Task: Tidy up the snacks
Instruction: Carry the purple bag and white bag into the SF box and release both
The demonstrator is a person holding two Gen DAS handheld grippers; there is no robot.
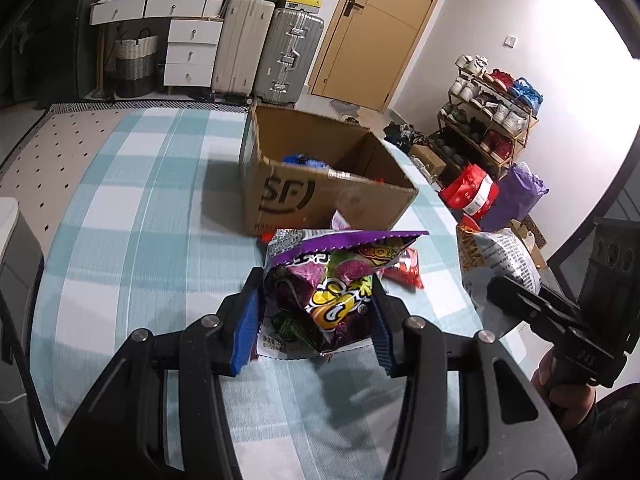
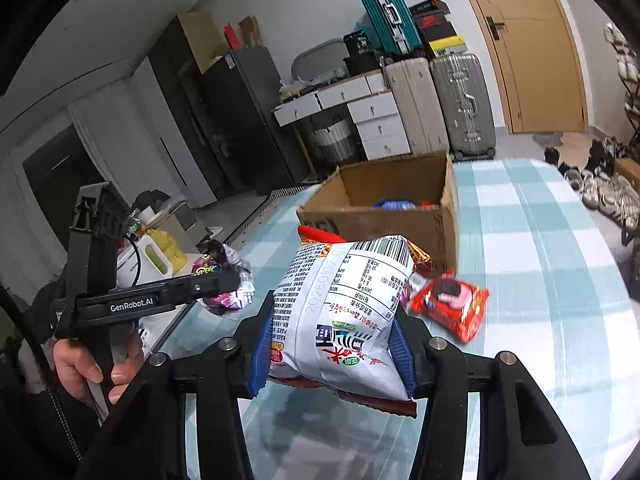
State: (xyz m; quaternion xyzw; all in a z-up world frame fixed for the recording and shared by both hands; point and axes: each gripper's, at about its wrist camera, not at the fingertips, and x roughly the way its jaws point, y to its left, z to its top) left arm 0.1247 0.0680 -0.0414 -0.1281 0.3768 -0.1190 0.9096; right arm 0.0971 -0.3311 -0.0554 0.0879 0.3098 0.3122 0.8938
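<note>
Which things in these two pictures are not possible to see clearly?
- Box contents: near wall hides all but blue and red bits, both views.
- Purple bag in left claw: lower text crumpled, unreadable.
- Red packet: blurred, right view.

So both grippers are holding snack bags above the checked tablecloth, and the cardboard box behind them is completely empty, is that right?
Not quite. The cardboard box is not empty: the right wrist view shows blue and red items already lying inside it. The rest holds: the left gripper grips the purple snack bag and the right gripper grips the white snack bag above the checked tablecloth.
</note>
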